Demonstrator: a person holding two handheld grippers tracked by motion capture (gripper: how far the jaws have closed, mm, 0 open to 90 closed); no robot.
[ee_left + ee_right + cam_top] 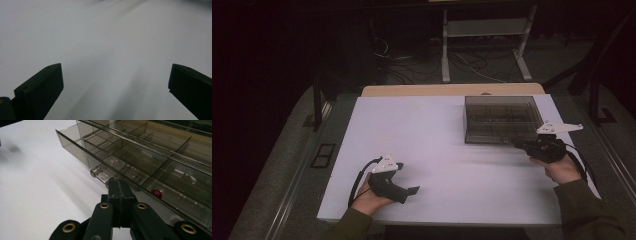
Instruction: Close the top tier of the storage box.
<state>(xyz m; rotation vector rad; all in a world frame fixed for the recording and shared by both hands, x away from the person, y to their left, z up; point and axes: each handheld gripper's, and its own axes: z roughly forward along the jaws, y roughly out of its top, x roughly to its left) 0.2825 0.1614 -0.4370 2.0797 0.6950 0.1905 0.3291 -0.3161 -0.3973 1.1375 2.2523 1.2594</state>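
A smoky clear plastic drawer box stands at the back right of the white table. Its drawer is pulled out a little, showing several divided compartments and a small red bead in one. My right gripper is shut on the drawer's clear bar handle, whose end sticks out to the left of the jaws. In the high view the right gripper sits at the box's front edge. My left gripper hovers low near the table's front left, open, with bare white table between its jaws.
The white table's wooden far edge shows behind the box. A white metal frame and loose cables lie on the dark floor beyond. The person's sleeves come in at the bottom.
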